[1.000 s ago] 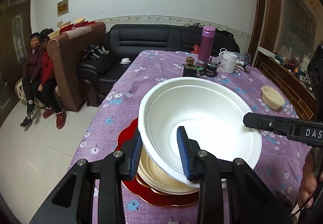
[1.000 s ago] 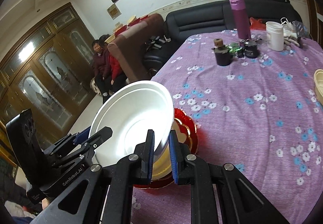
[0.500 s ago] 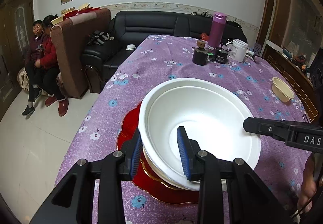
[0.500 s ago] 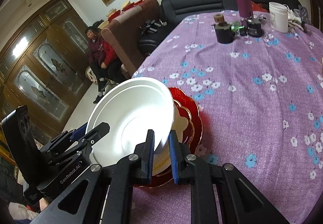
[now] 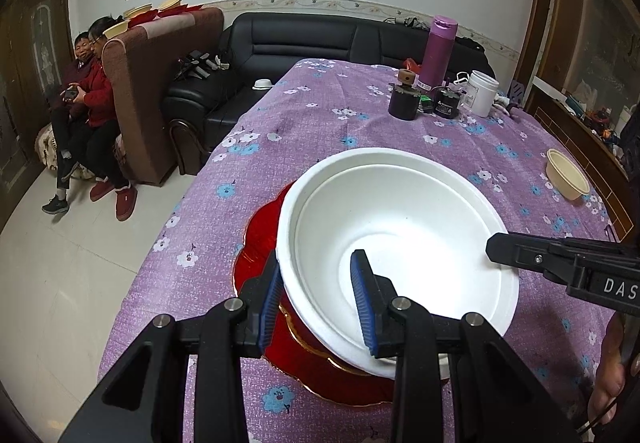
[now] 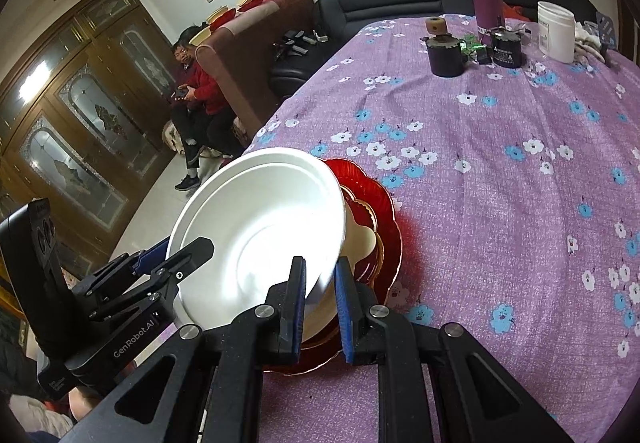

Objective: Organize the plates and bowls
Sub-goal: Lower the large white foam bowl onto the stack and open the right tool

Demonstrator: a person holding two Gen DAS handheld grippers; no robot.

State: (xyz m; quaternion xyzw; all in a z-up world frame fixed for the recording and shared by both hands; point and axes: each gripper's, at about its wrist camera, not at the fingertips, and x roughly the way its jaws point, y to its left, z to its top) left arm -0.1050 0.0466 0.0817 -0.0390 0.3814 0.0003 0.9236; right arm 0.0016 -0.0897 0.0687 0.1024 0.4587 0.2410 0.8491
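A large white bowl [image 5: 400,243] rests on a stack of a cream plate [image 6: 360,239] and a red scalloped plate [image 5: 260,235] near the table's near-left corner. My left gripper [image 5: 316,295] is shut on the bowl's near rim, one pad inside and one outside. My right gripper [image 6: 320,283] is shut on the bowl's [image 6: 256,235] opposite rim; its finger shows in the left wrist view [image 5: 520,247]. A small cream bowl [image 5: 566,173] stands at the table's right edge.
The table has a purple flowered cloth [image 6: 500,171]. At its far end stand a purple flask [image 5: 438,47], a dark cup [image 5: 404,99], a black jar [image 5: 446,103] and a white tub [image 5: 482,91]. Two people sit at the left [image 5: 92,99] by a brown chair and black sofa.
Both grippers have lowered the white bowl onto the plate stack, and it now lies less tilted. The cream plate under it is now mostly covered.
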